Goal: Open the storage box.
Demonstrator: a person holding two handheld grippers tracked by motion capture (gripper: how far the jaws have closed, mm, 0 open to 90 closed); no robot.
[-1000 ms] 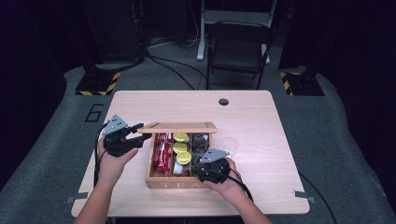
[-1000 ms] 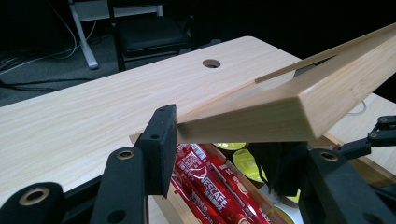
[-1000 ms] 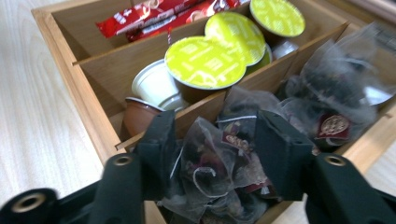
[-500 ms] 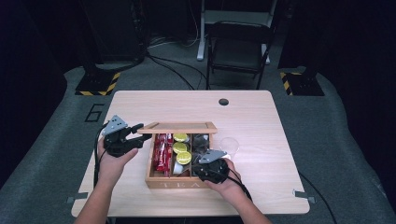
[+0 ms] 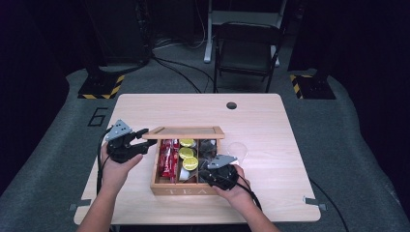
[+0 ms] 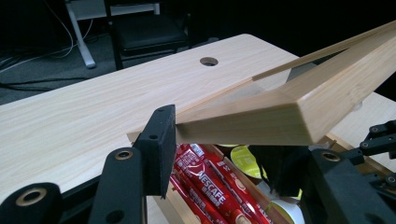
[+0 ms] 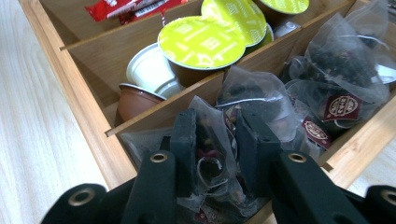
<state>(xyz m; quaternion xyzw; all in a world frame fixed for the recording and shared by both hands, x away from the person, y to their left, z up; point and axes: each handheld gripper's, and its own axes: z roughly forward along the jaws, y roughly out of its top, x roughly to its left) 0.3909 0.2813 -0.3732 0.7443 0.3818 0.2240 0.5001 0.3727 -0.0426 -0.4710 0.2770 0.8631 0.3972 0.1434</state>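
Note:
A wooden tea box (image 5: 183, 191) sits mid-table with its lid (image 5: 186, 132) raised. My left gripper (image 5: 145, 140) is shut on the lid's left corner and holds it up; in the left gripper view the lid frame (image 6: 280, 116) lies between the jaws of the left gripper (image 6: 222, 149). My right gripper (image 5: 210, 169) reaches into the box's right compartment. Its jaws have just been closing, and the right gripper (image 7: 215, 140) now pinches a clear tea bag (image 7: 210, 121) between its pads.
Red Nescafe sticks (image 6: 210, 186) fill the left compartment and green-lidded capsules (image 7: 201, 42) the middle one, with more tea bags (image 7: 336, 70) at the right. A clear cup (image 5: 238, 150) stands just right of the box. A chair (image 5: 246, 48) stands beyond the table.

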